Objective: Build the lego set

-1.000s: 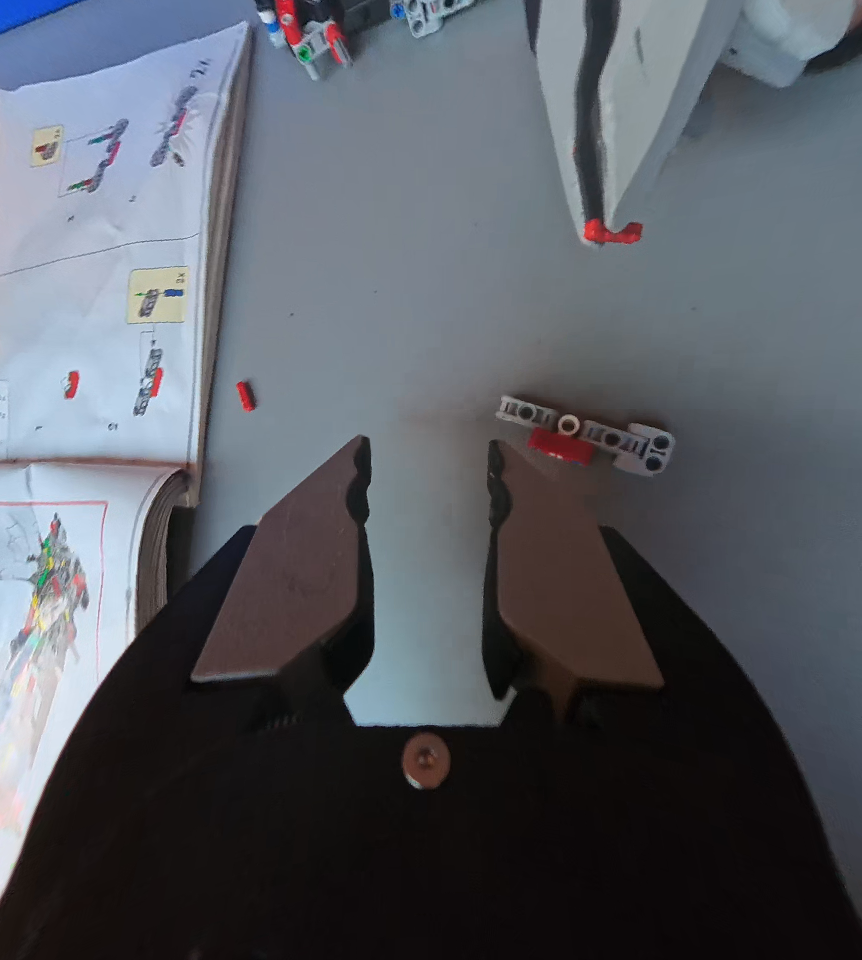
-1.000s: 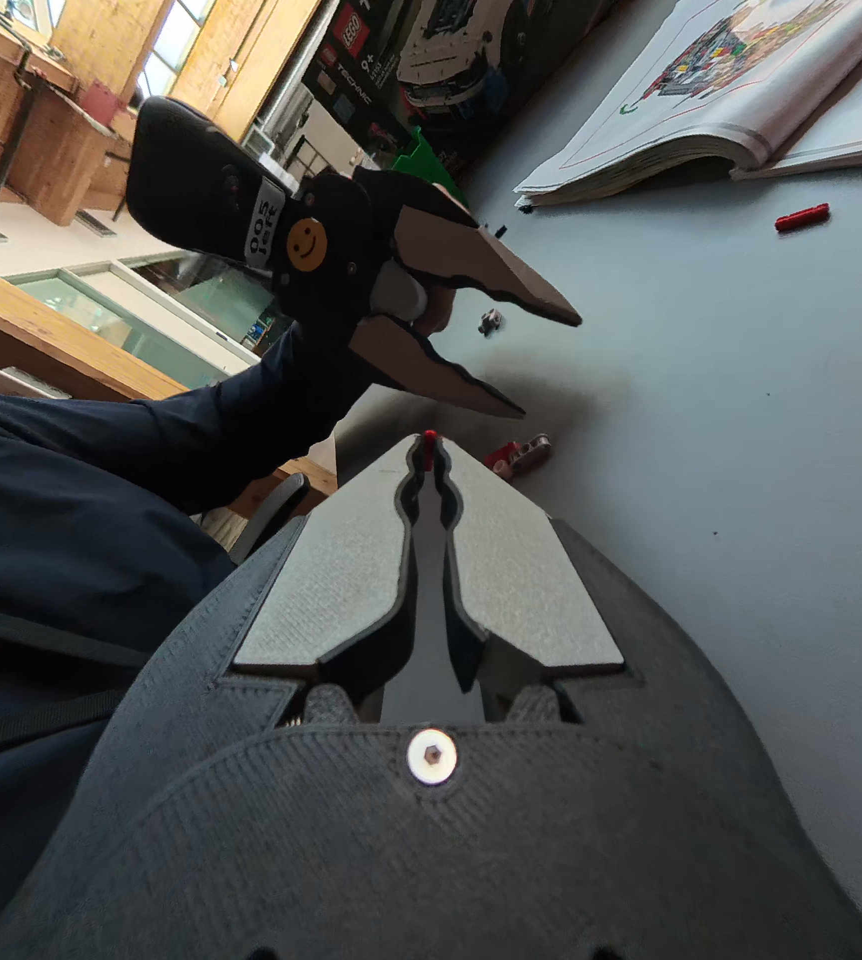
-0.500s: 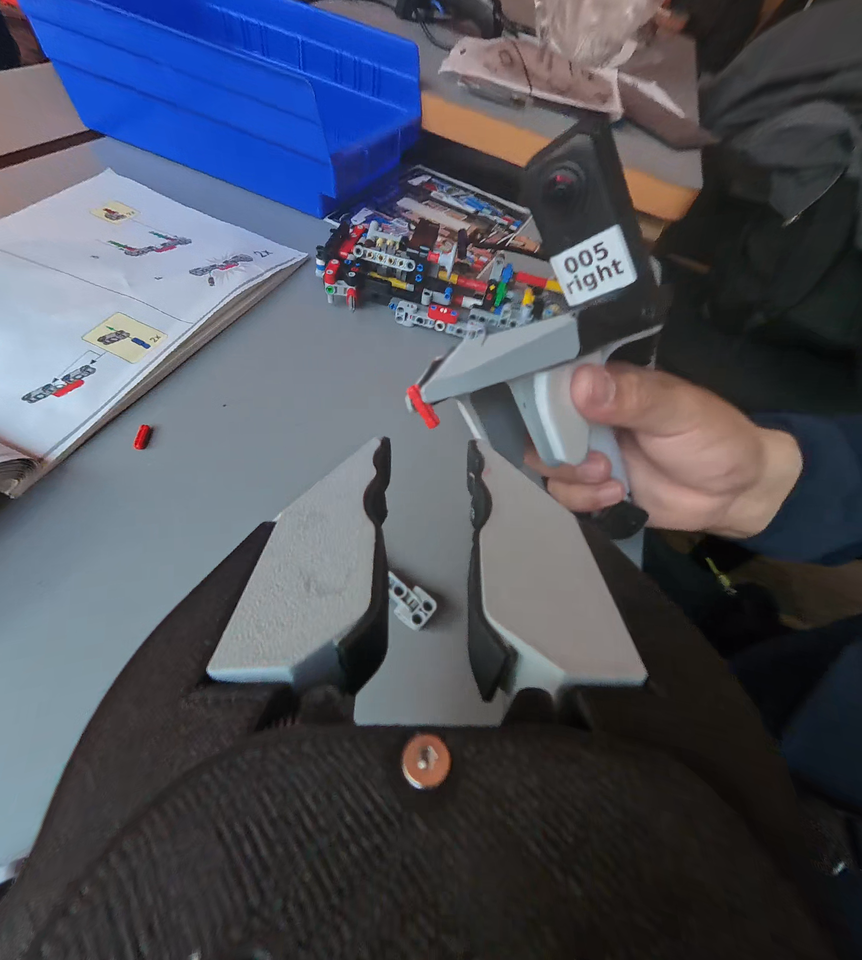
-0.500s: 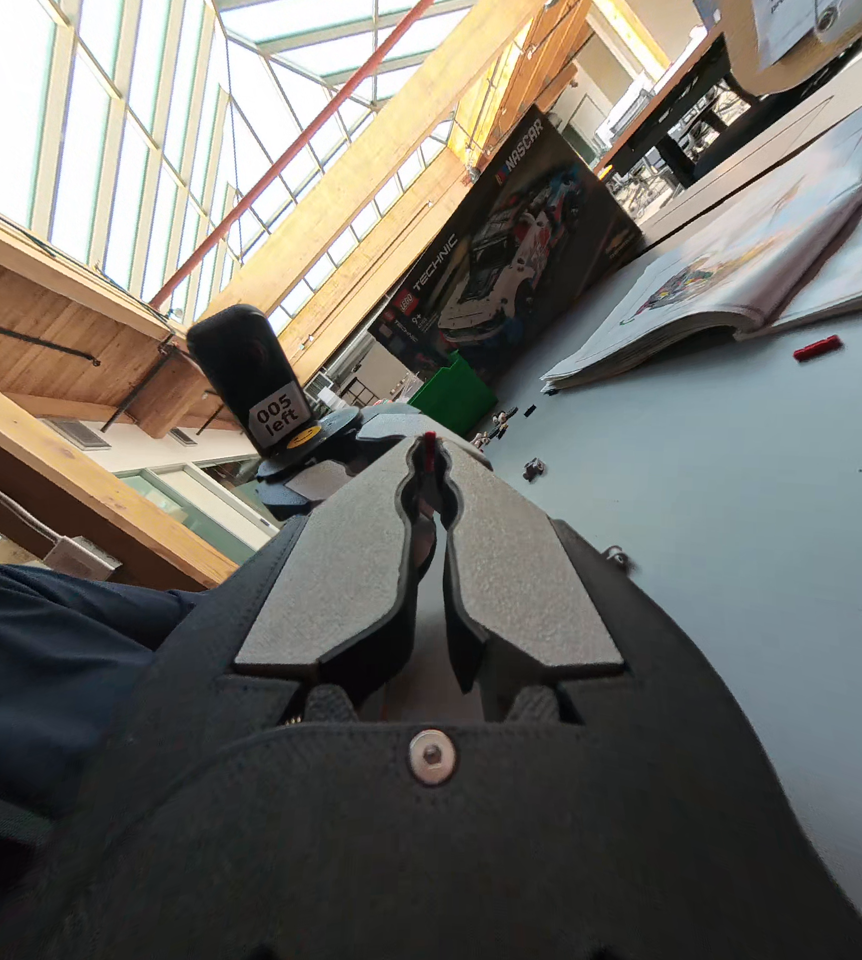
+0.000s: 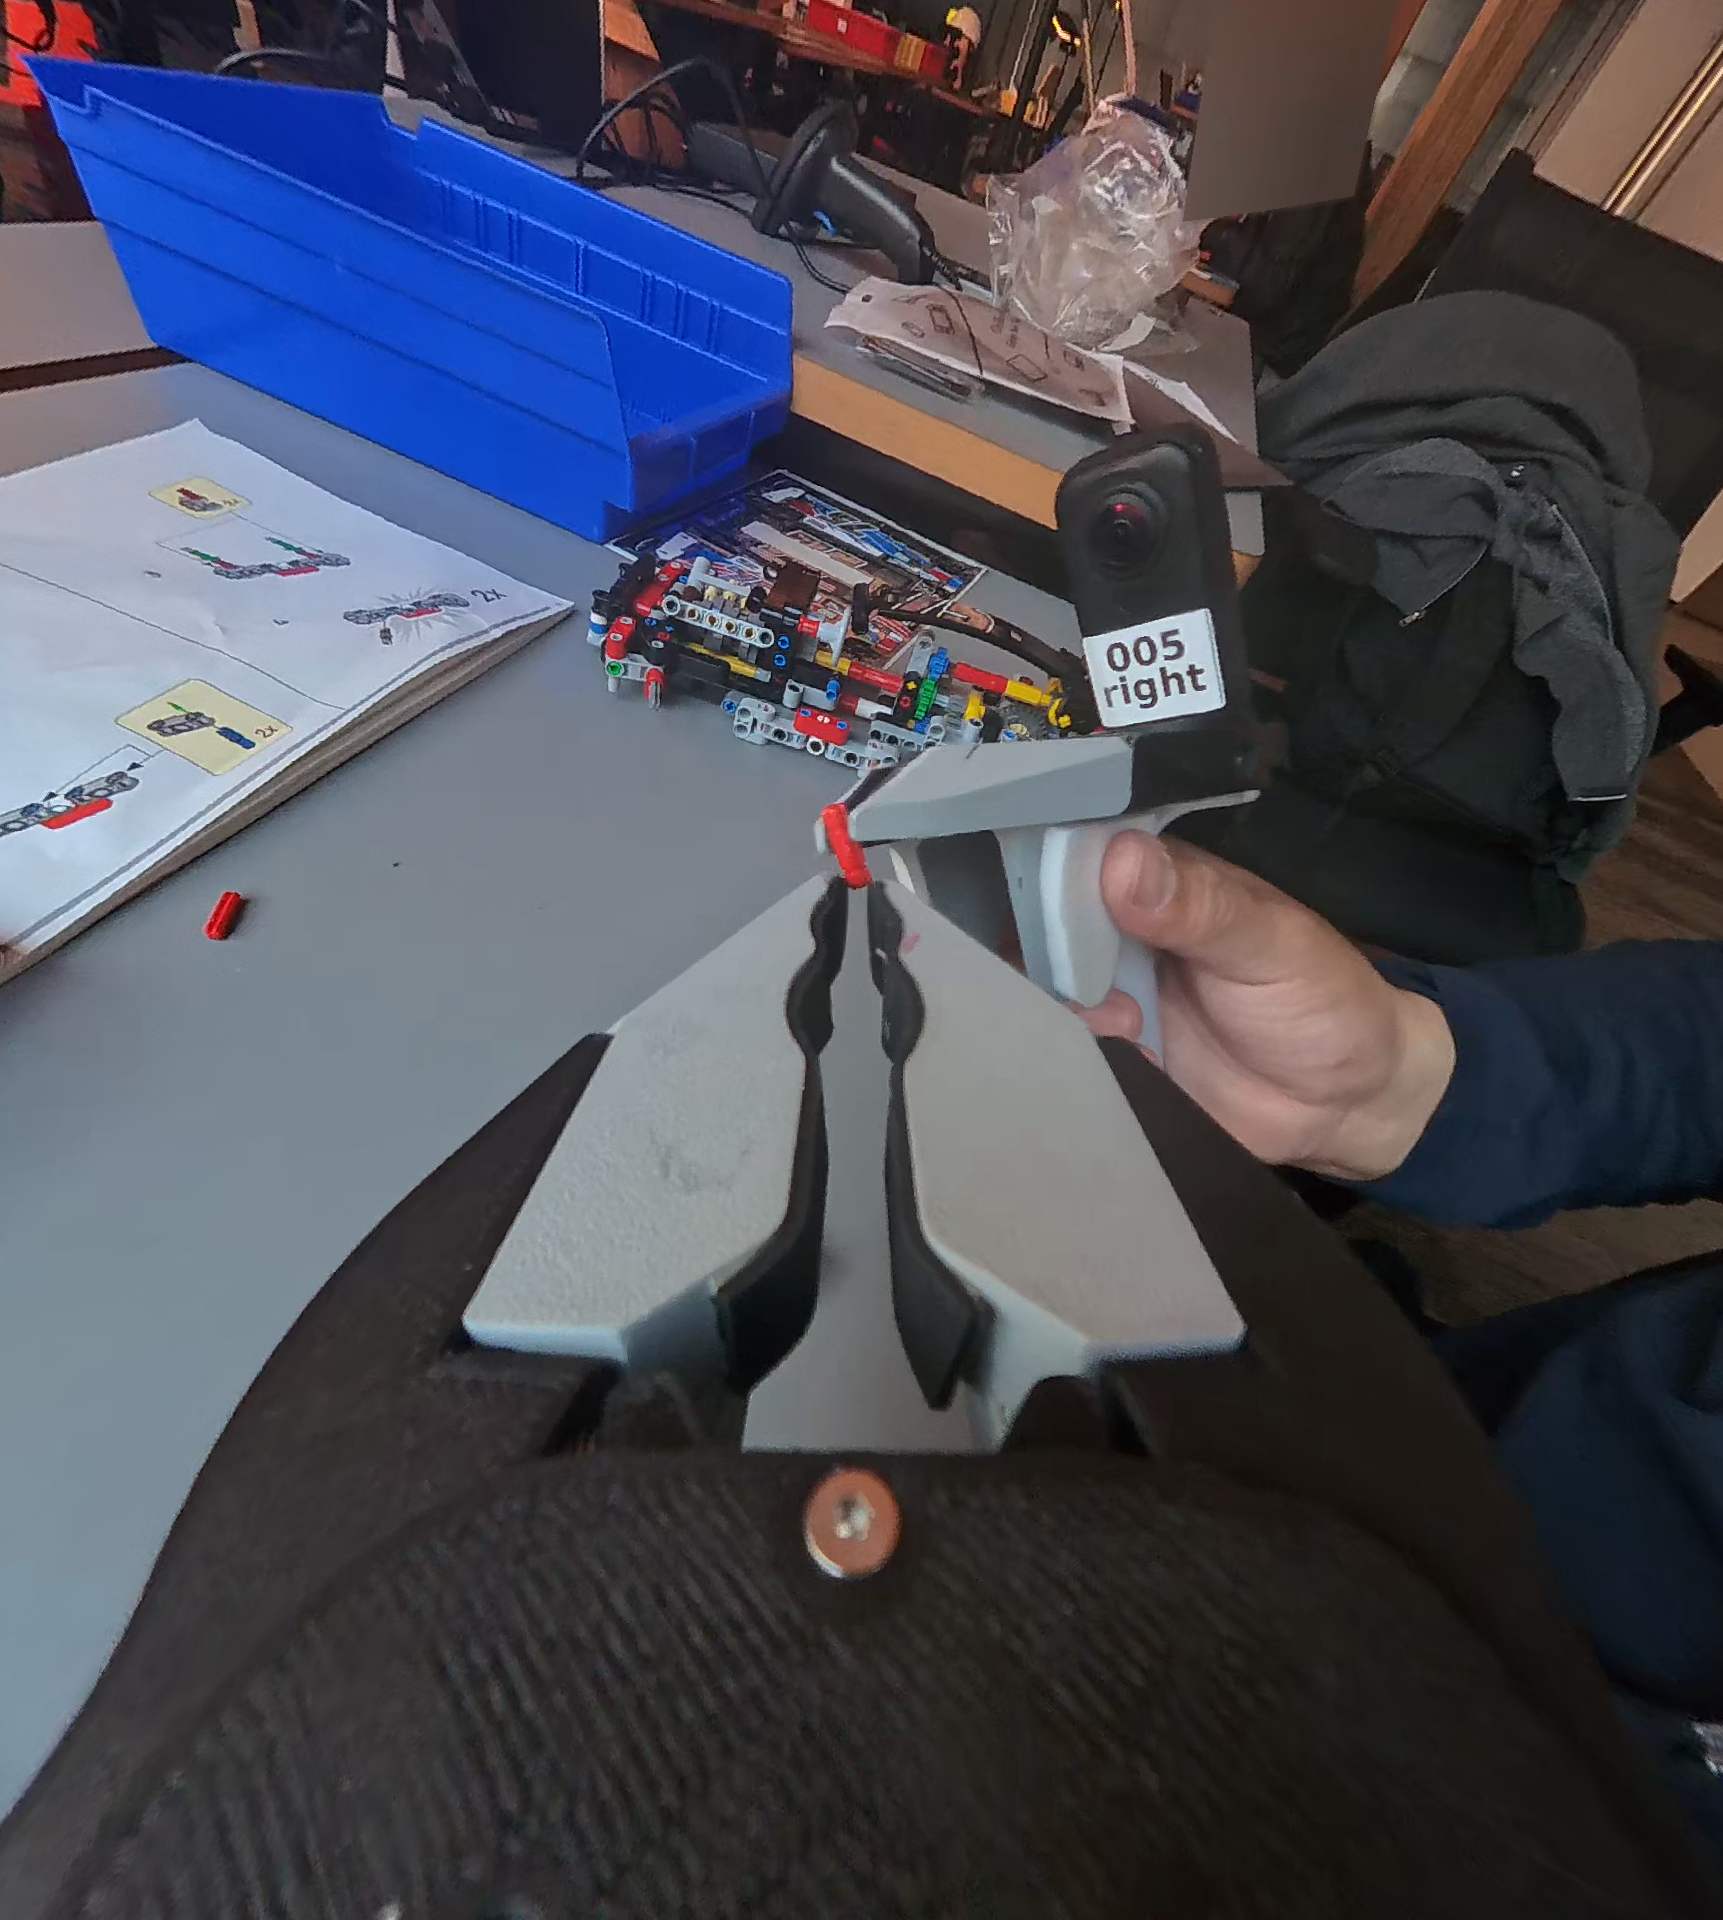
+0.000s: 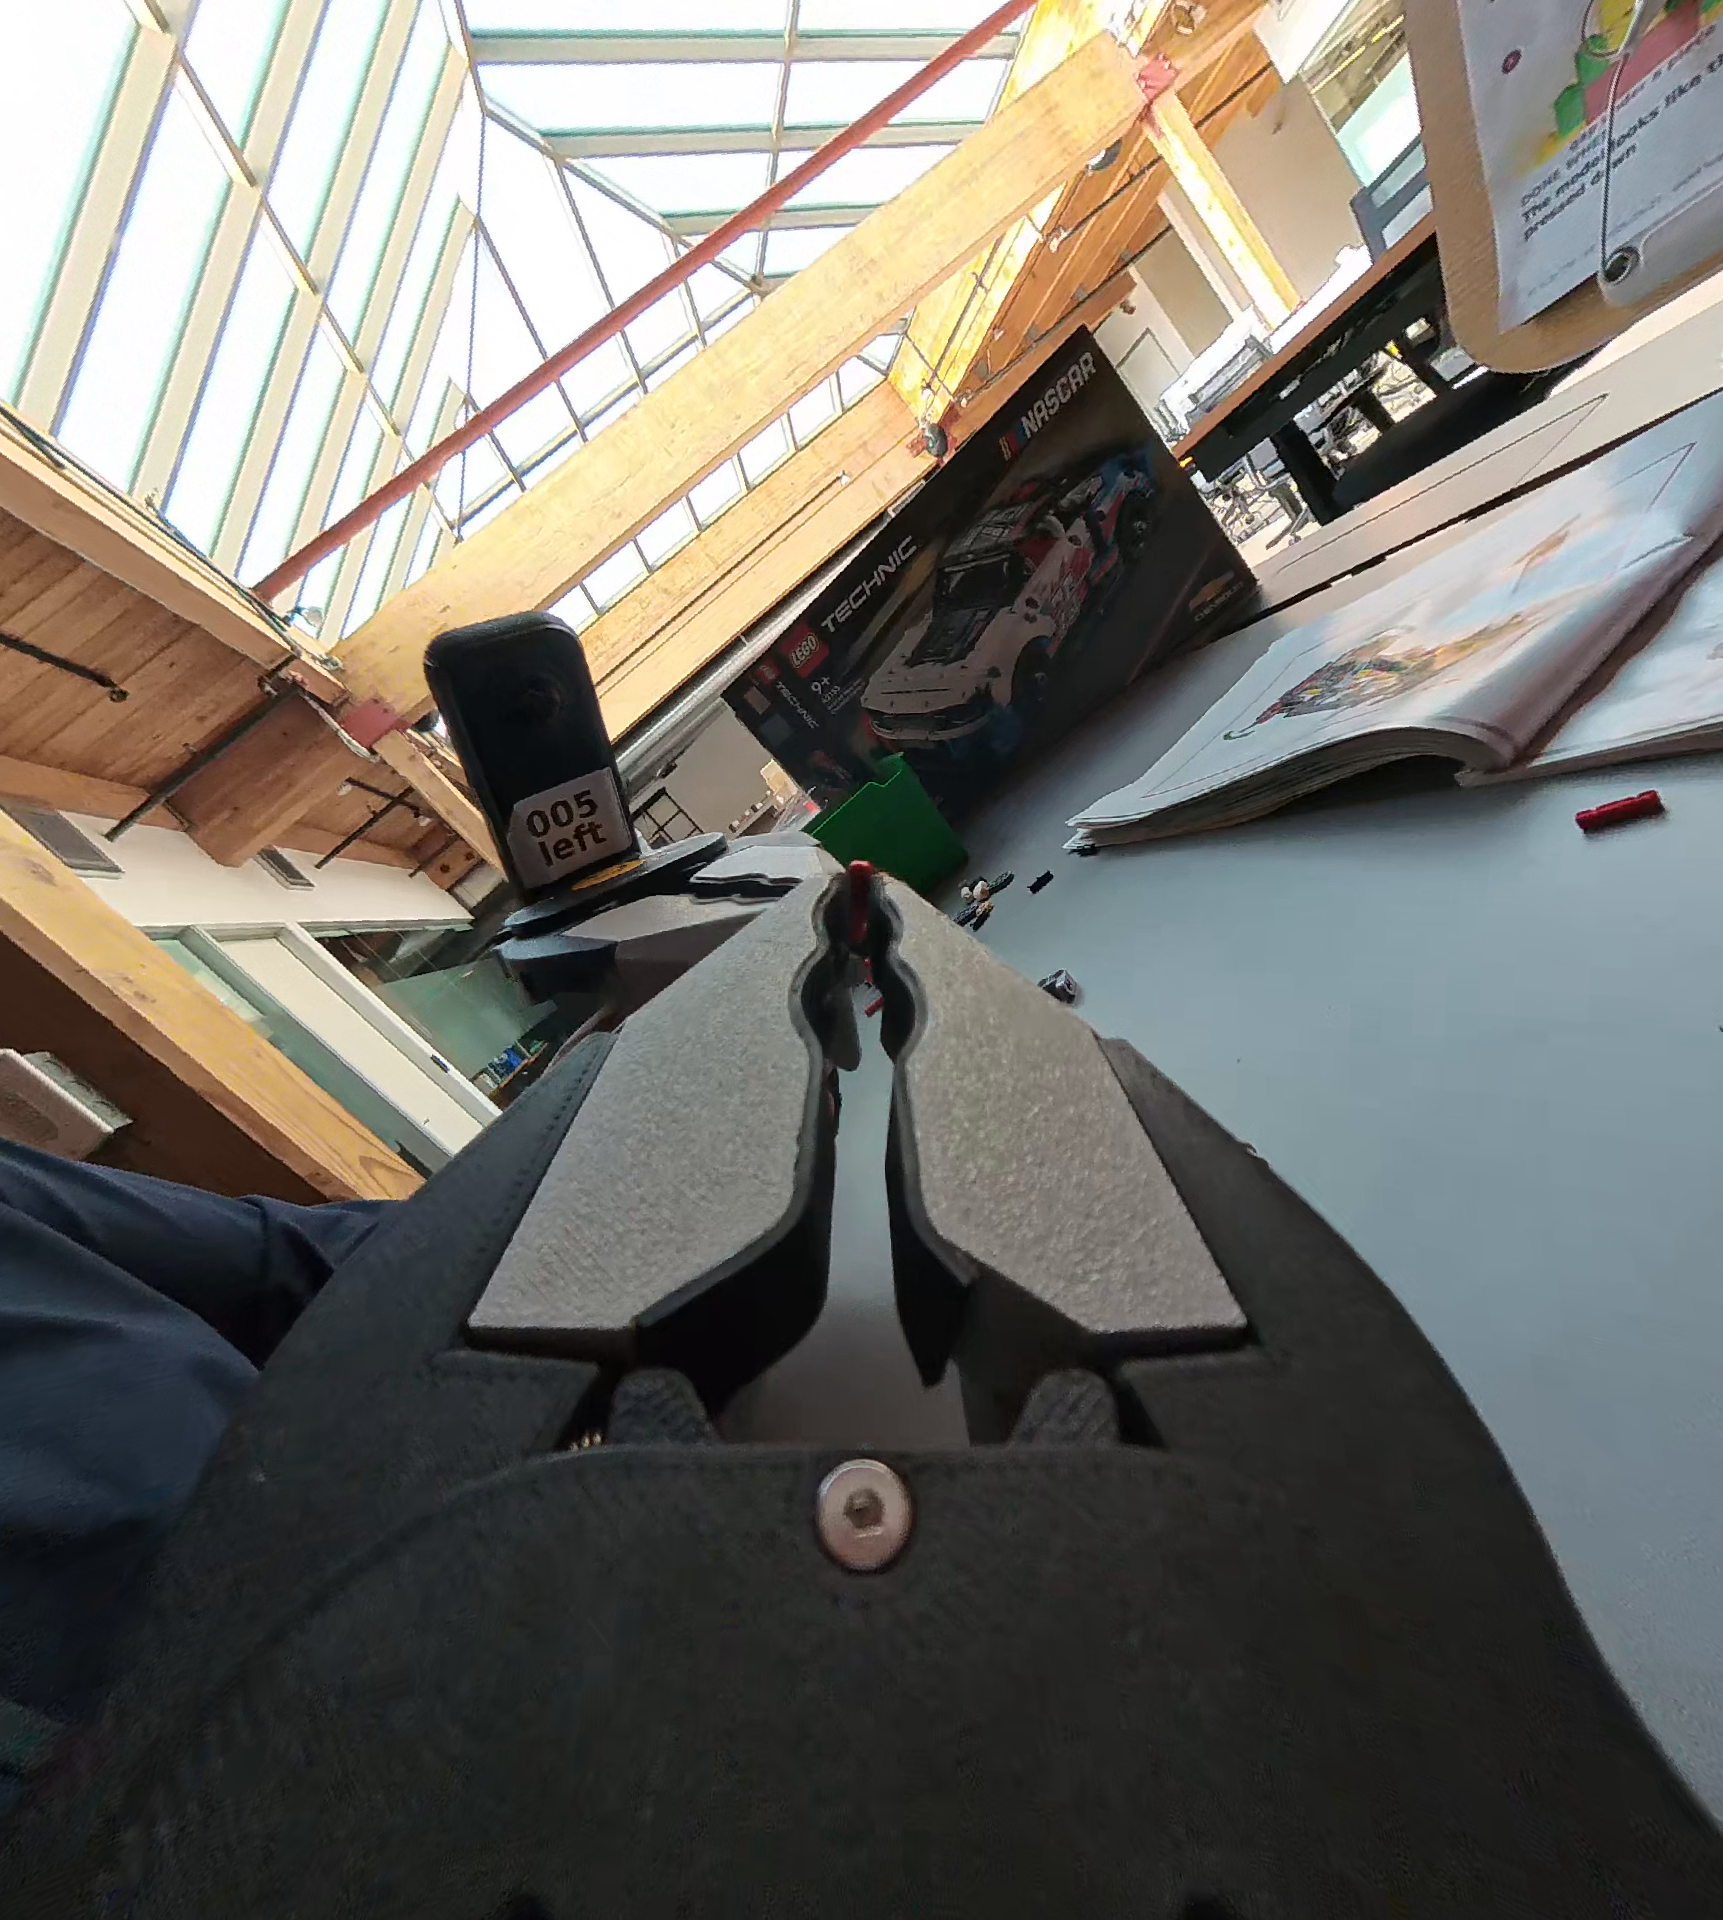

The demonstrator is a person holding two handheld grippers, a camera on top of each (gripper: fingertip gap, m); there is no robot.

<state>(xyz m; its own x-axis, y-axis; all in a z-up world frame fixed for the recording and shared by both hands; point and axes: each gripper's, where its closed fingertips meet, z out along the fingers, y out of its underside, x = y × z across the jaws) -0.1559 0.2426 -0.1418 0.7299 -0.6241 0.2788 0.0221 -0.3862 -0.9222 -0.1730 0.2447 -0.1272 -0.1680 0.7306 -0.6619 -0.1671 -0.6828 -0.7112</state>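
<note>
Left wrist view, from its left edge: an open instruction booklet (image 5: 161, 644) lies on the grey table (image 5: 421, 1039), with a loose red pin (image 5: 223, 915) just off its near corner. Behind stands a blue bin (image 5: 421, 281), and to its right a half-built brick model (image 5: 815, 665). At centre my left gripper (image 5: 849, 899) has its fingertips drawn together; whether they pinch anything I cannot tell. Right at those tips hangs a small red peg (image 5: 844, 847), clenched crosswise in the tips of my right gripper (image 5: 841, 831), which my right hand (image 5: 1252, 997) holds by the handle.

In the right wrist view my left gripper (image 6: 732, 894) lies to the left, and my right jaws grasp the peg (image 6: 858, 904). Farther right stand a green bin (image 6: 888, 821) and a boxed car set (image 6: 992, 623).
</note>
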